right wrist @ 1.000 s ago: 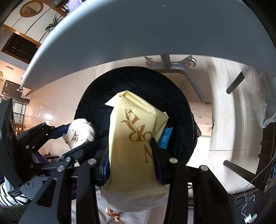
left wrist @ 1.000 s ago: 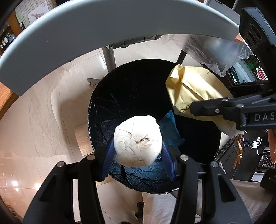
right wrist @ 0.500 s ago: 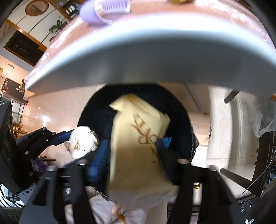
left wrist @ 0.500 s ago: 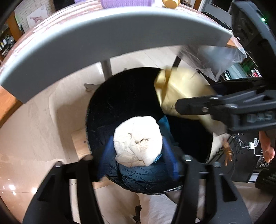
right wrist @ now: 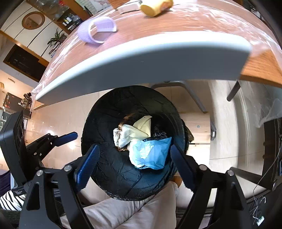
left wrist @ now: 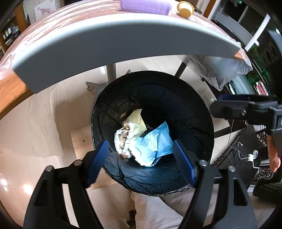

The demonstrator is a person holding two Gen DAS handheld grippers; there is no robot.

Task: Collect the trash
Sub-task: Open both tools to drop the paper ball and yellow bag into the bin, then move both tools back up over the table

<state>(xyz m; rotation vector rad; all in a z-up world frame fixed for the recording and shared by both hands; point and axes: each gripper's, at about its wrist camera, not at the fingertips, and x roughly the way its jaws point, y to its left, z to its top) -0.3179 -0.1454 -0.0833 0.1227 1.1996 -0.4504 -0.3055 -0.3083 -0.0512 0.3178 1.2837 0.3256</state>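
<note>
A round bin with a black liner stands on the floor under the table edge. At its bottom lie a white crumpled paper wad, a cream paper bag and a blue plastic bag. My left gripper is open and empty above the bin's near rim; it also shows in the right wrist view. My right gripper is open and empty above the bin; one of its fingers shows in the left wrist view.
The wooden table with a grey edge overhangs the bin. On it lie a purple brush and a yellow cup. Table legs stand behind the bin. A person's knee is below.
Both grippers opened. The white wad dropped from the left gripper and the cream bag from the right into the bin. Both grippers rose, so the table top shows.
</note>
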